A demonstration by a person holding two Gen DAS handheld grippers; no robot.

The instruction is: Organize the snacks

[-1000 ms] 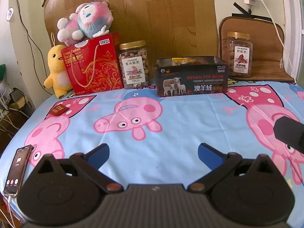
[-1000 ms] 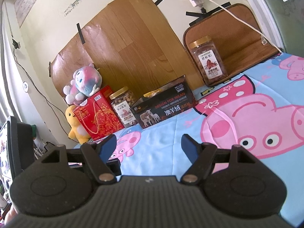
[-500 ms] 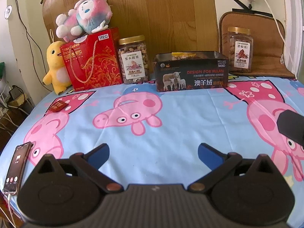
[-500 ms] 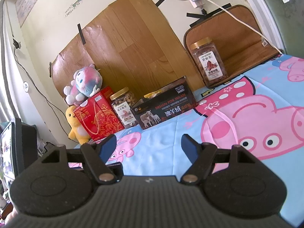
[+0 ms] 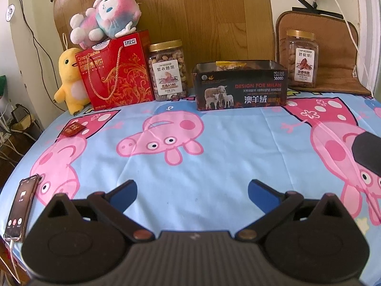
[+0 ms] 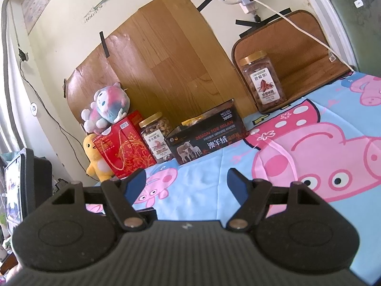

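1. The left tool [image 5: 191, 188] hangs low over the desk [image 5: 226, 147], which wears a blue cloth printed with pink cartoon pigs; its two blue-tipped fingers [image 5: 128, 187] are spread wide and hold nothing.
2. The right tool [image 6: 187, 182] is likewise released, its fingers apart over the cloth with nothing between them.
3. The landmark is the dark tin box [image 5: 240, 85], printed with sheep and "DESIGN FOR MILAN", standing at the far edge of the desk against a wood-grain board on the wall. It is open-topped, and yellow snack packets show above its rim.
4. Just left of the tin box stands a clear jar of mixed nuts [image 5: 168, 70] with a gold lid, upright.
5. Left of that jar, touching or nearly so, is a red gift box [image 5: 116, 70] with a rope handle, marked "Crispy Cashew".
6. A pink-and-blue plush toy [image 5: 107, 17] lies on top of the red gift box, and a yellow duck plush [image 5: 70, 81] stands beside it, on the side away from the tin box.
7. Right of the tin box, a little apart, a second gold-lidded jar [image 5: 301, 58] with a pecan label stands upright on a brown mat.
8. A small red packet [image 5: 72, 129] lies flat on the cloth, nearer than the tin box and well to its left.
9. A phone [image 5: 20, 208] with a lit screen lies at the near left edge of the desk, far from the tin box.
10. From the left wrist view, a black part of the right tool shows at the right edge, nearer than the tin box.
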